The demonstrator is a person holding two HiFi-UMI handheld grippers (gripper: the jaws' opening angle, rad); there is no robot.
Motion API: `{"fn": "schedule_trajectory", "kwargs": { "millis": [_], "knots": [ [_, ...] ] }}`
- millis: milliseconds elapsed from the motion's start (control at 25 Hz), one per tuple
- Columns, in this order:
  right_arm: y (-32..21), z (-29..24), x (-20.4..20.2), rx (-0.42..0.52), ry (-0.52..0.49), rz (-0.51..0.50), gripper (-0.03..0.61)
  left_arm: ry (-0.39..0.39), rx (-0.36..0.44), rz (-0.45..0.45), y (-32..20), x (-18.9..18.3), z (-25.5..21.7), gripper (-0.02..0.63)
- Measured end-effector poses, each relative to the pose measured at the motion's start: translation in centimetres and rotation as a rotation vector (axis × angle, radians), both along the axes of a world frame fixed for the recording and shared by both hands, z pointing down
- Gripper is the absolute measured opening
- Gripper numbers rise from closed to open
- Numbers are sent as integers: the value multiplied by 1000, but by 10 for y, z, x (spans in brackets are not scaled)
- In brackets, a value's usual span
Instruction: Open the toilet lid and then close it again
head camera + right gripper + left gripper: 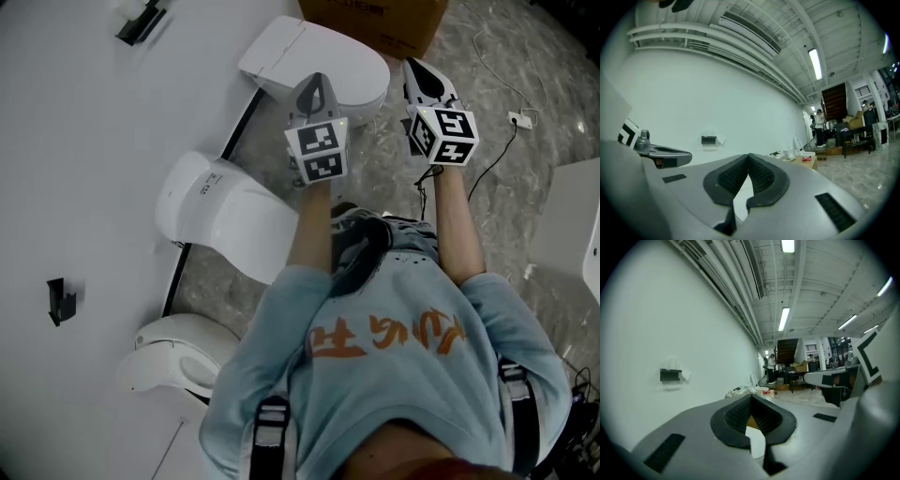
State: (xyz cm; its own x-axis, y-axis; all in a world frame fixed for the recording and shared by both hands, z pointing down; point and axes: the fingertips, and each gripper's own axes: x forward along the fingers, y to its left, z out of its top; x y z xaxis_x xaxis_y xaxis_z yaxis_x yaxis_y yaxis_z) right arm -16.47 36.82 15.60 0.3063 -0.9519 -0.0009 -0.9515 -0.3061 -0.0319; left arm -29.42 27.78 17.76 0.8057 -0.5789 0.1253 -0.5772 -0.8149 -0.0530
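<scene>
1. Toilet (367, 86): glossy white ceramic with a rounded body, set against the matt white wall (75, 141) at the top of the head view. Lid (328, 56) smooth and oval, lying flat and closed.
2. Two further white toilets noted along the same wall: middle toilet (225, 211) with its lid down, nearest toilet (173, 361) partly hidden behind the light blue sweatshirt (394, 375).
3. Left gripper (317, 80): grey moulded shell tapering to a wedge, with a checker-marked cube (319, 152) at its rear. Tip seen over the near edge of the lid (contact cannot be told from above).
4. Left fingers (738, 416): black pads with a fine ribbed texture, pressed together at the tips, nothing between them.
5. Right gripper (419, 67): same grey shell, held just right of the toilet bowl and just below a brown cardboard box (384, 19).
6. Right fingers (733, 176): black ribbed pads, likewise pressed together and empty.
7. Floor (525, 56): polished grey marbled surface, crossed by a thin dark cable (492, 155) running to a small white plug (520, 119).
8. Black wall bracket (670, 375): boxy, fixed to the wall, well apart from both grippers.
</scene>
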Motion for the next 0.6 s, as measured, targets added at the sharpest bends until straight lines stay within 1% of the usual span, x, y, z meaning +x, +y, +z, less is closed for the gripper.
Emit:
{"fn": "schedule_trajectory", "kwargs": {
  "millis": [120, 200, 320, 400, 520, 600],
  "knots": [
    [-11, 2, 14, 11, -7, -10, 12, 23, -15, 23, -4, 20, -1, 26],
    [-18, 1, 23, 27, -8, -17, 12, 27, 6, 30, -9, 29, -4, 26],
    [-31, 7, 44, 44, -34, -8, 12, -1, 61, 33, -21, 43, -3, 26],
    [-45, 18, 55, 33, -45, -8, 12, -13, 59, 25, -36, 51, 5, 25],
    [-78, 34, 67, -2, -40, -30, 12, -24, 27, 0, -67, 61, 23, 26],
    [-105, 36, 74, -15, -16, -58, 12, -58, 37, -21, -89, 72, 34, 26]
  ]
}}
